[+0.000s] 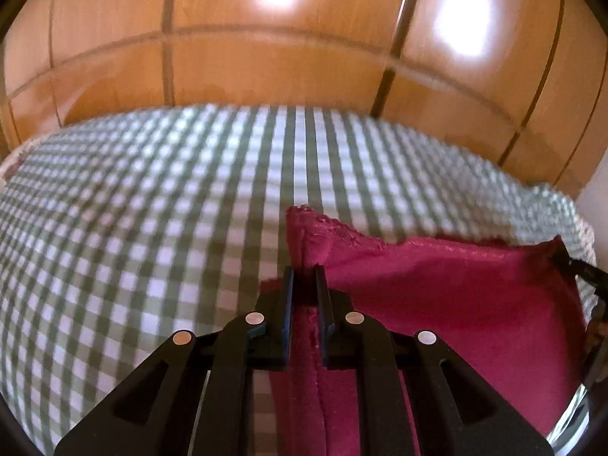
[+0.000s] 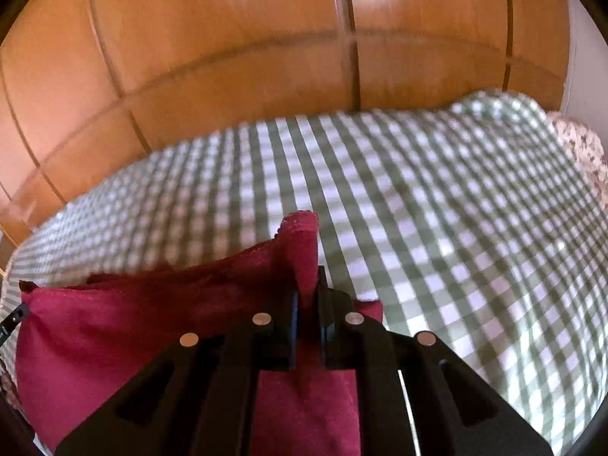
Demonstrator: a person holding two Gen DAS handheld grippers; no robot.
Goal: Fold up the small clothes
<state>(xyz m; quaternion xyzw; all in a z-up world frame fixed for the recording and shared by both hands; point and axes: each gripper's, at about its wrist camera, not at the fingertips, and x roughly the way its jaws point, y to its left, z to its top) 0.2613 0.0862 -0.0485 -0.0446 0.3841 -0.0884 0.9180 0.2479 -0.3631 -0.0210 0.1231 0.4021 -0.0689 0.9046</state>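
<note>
A dark red cloth garment (image 1: 437, 296) hangs stretched between my two grippers above a bed with a green-and-white checked cover (image 1: 152, 209). My left gripper (image 1: 305, 271) is shut on one corner of the garment, which sticks up past the fingertips. My right gripper (image 2: 307, 288) is shut on the other corner of the same garment (image 2: 133, 323). In the left wrist view the right gripper's black tip (image 1: 585, 269) shows at the far right edge; in the right wrist view the left gripper's tip (image 2: 15, 317) shows at the far left.
The checked bed cover (image 2: 437, 209) fills the area below and ahead. A wooden wardrobe (image 1: 285, 57) with panelled doors stands behind the bed. A floral fabric (image 2: 581, 152) lies at the bed's right end, by a white wall.
</note>
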